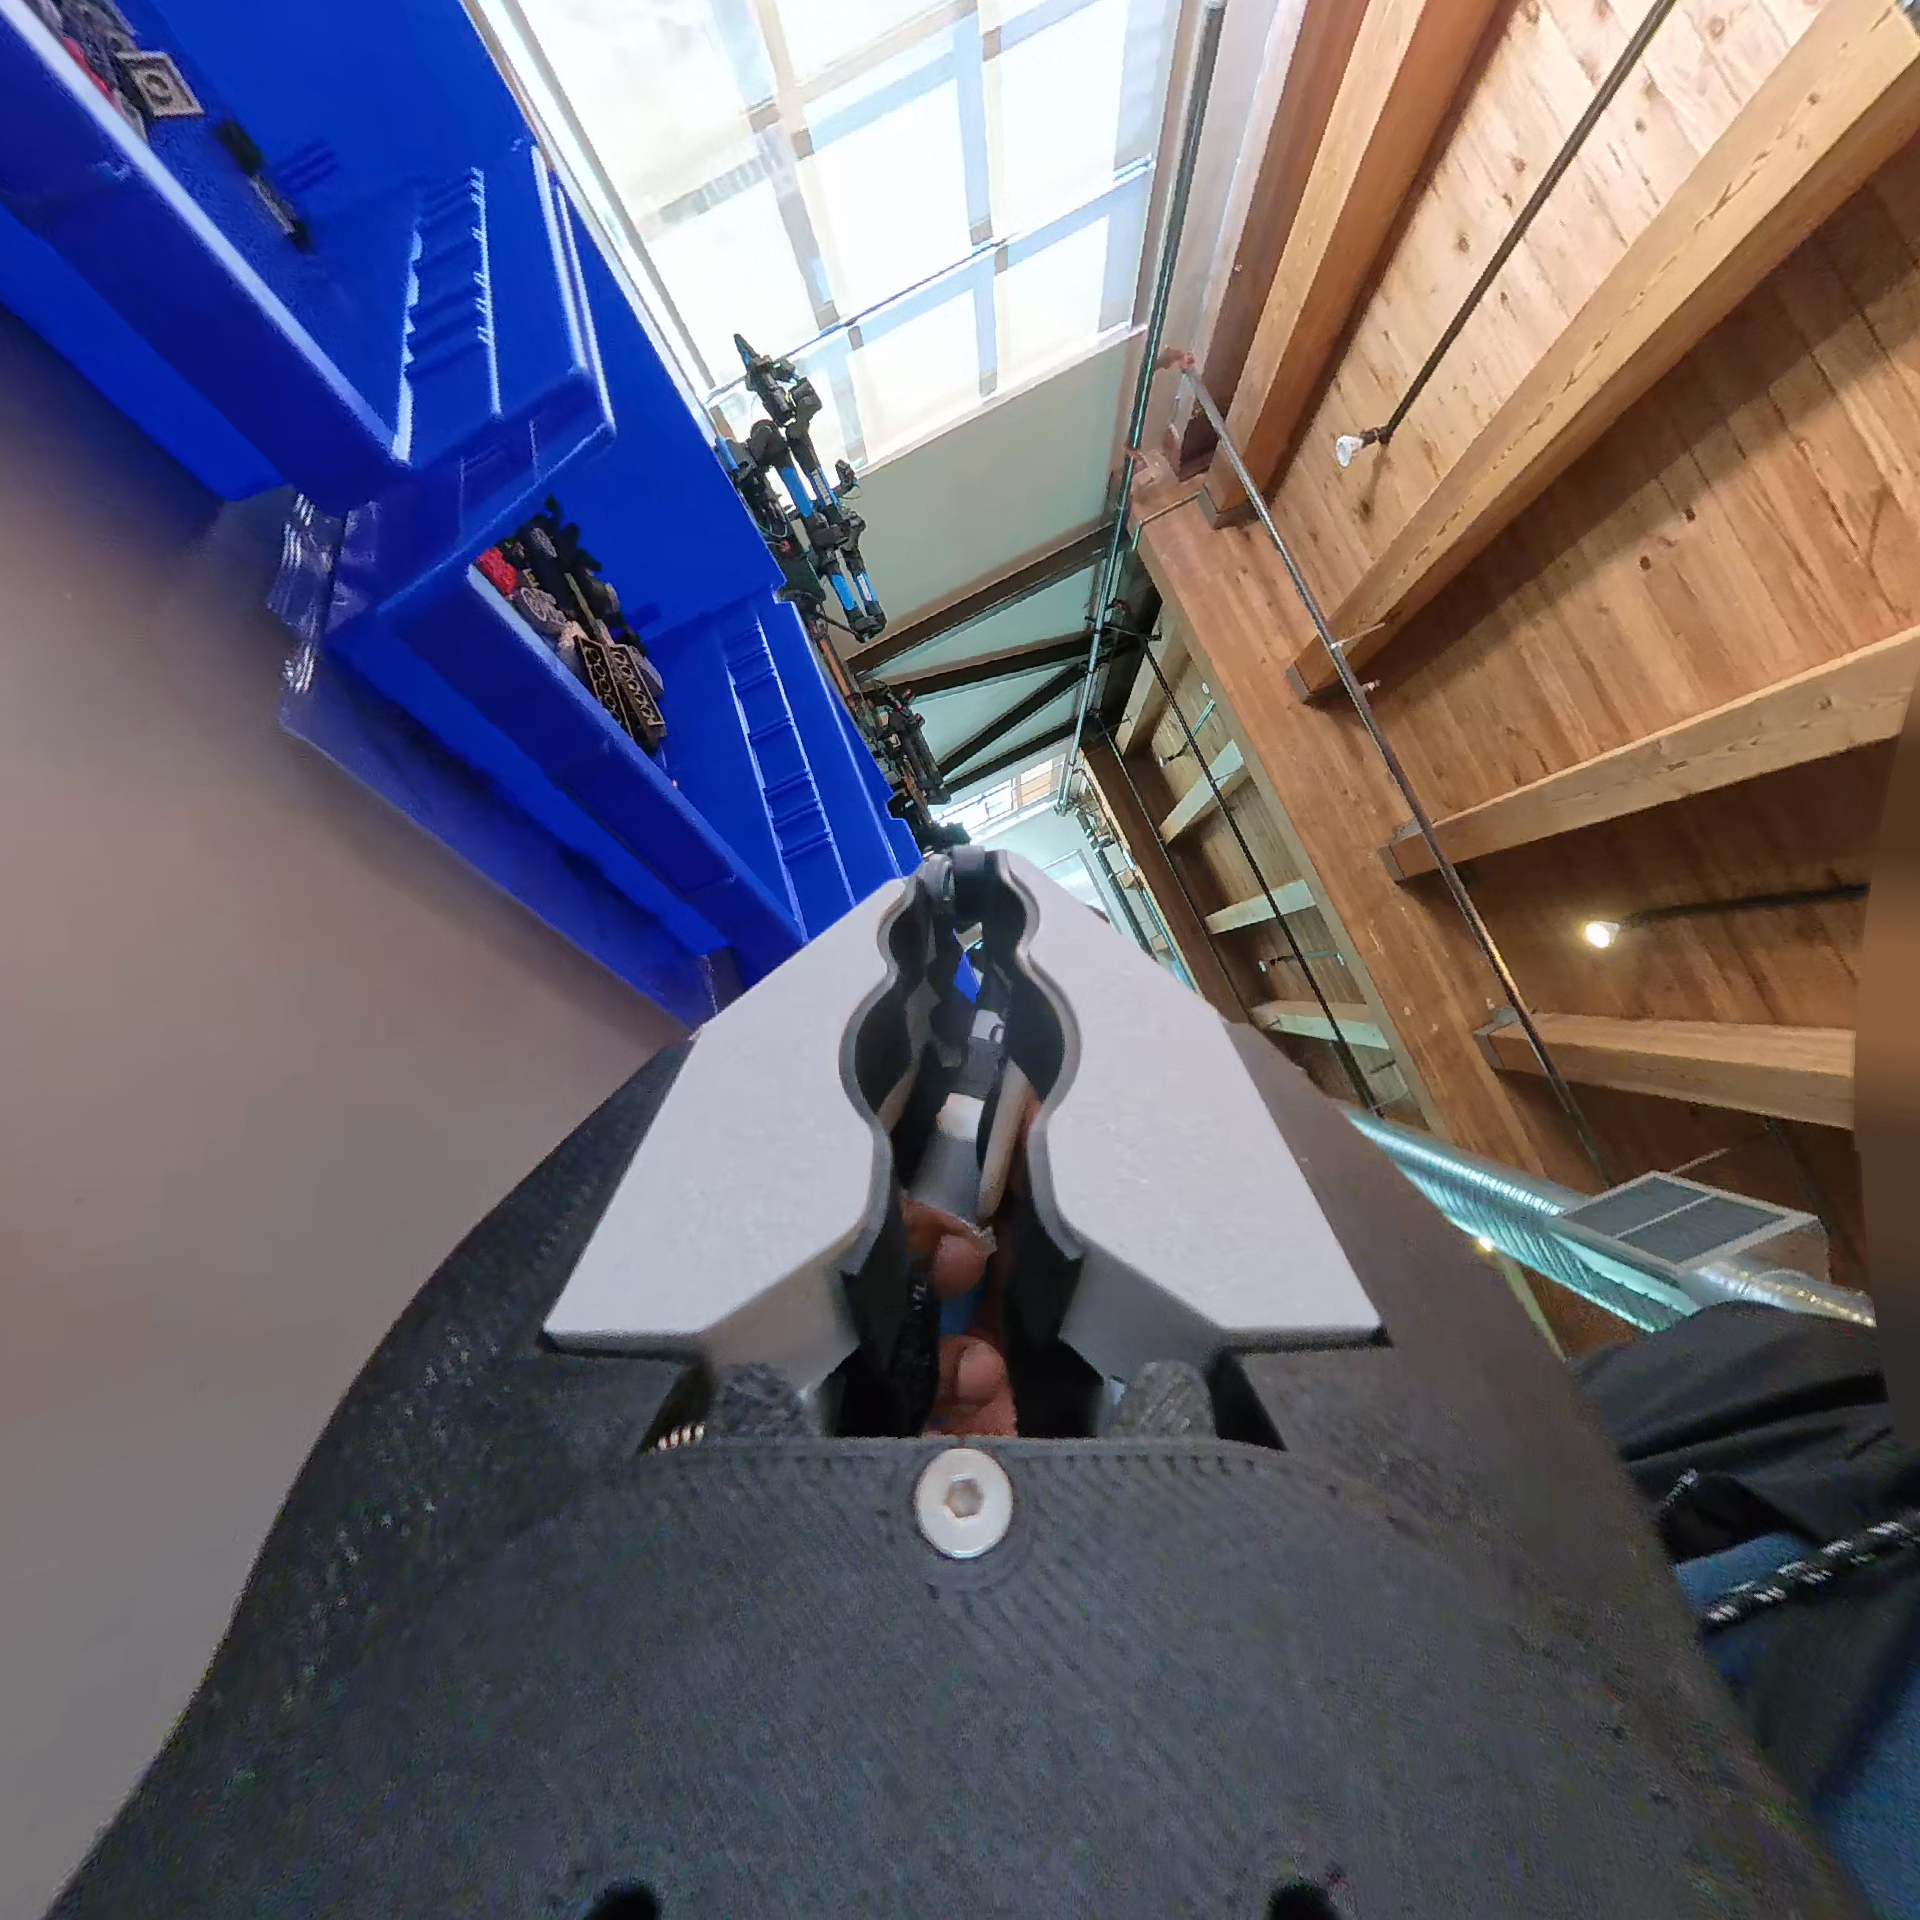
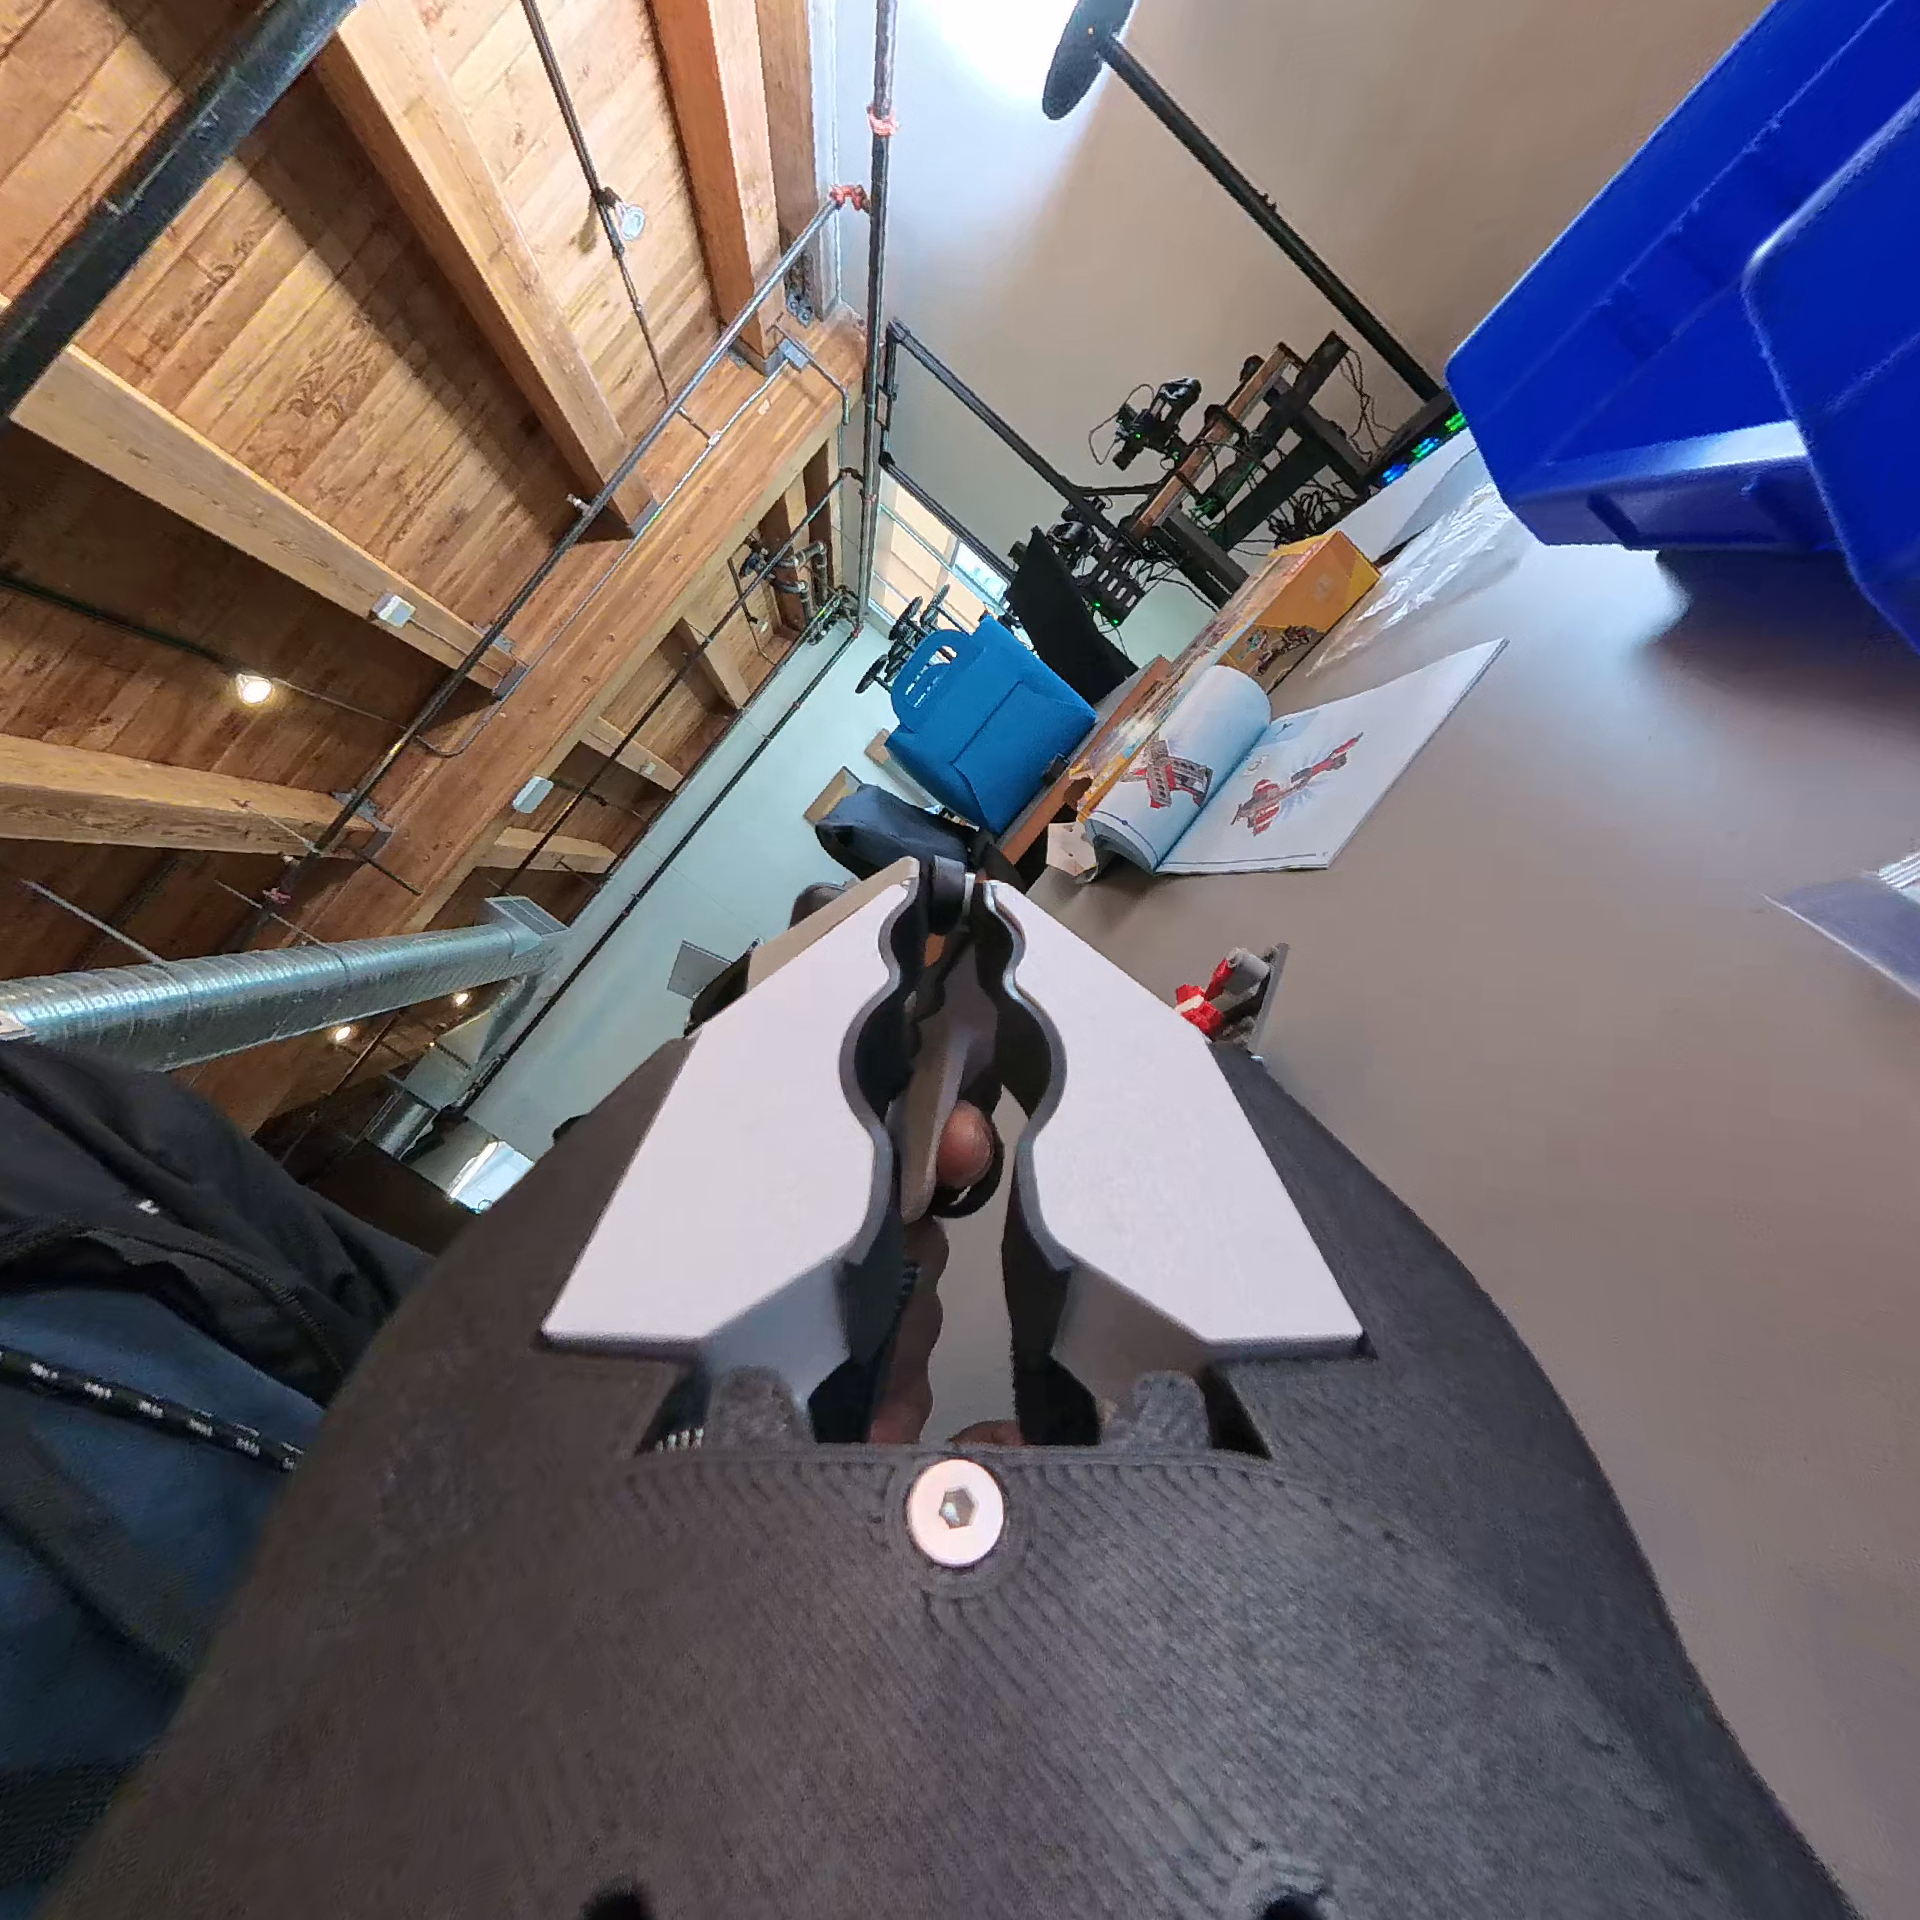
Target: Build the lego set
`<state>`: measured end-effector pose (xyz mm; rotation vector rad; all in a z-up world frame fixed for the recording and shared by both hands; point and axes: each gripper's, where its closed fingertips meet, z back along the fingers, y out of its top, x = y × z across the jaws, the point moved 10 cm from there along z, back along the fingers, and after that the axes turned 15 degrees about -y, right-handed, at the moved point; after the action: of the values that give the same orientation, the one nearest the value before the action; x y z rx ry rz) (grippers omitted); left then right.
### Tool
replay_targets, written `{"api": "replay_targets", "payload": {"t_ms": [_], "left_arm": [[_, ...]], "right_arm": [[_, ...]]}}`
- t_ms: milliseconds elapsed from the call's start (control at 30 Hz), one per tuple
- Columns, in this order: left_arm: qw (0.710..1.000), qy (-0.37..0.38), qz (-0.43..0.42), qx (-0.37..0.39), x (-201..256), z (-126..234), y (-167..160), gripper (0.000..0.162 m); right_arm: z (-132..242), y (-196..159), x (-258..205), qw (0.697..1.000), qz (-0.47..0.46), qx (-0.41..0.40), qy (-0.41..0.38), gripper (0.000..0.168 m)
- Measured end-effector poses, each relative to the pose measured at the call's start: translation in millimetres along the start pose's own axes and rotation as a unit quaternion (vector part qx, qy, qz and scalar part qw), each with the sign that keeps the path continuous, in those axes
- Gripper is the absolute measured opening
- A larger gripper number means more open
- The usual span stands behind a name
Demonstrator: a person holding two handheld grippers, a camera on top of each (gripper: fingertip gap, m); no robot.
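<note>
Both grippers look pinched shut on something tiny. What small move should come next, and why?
Probably ease the left gripper and right gripper together to seat the parts. Each one's fingers look shut on a small dark lego piece, and each view shows the other gripper just beyond the tips, so they seem to meet.

- Each claw, left point(image 1: 961, 883) and right point(image 2: 951, 883), has two pale grey, flat-faced fingers with wavy black inner edges.
- The fingers sit in a textured black printed mount with a silver hex-socket screw point(image 1: 963, 1518) at its centre.
- The person wears a black jacket point(image 2: 156, 1226) over blue clothing, with a speckled black drawcord point(image 2: 145, 1403).
</note>
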<state>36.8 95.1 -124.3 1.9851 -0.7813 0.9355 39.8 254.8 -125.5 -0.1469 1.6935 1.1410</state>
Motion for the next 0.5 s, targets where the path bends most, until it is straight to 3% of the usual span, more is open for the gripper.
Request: {"api": "replay_targets", "payload": {"t_ms": [500], "left_arm": [[0.998, -0.045, -0.034, -0.025, 8.5, -4.3, 1.8, 0.009]], "right_arm": [[4.7, 7.8, -8.2, 0.999, 0.039, -0.002, 0.032, 0.015]]}}
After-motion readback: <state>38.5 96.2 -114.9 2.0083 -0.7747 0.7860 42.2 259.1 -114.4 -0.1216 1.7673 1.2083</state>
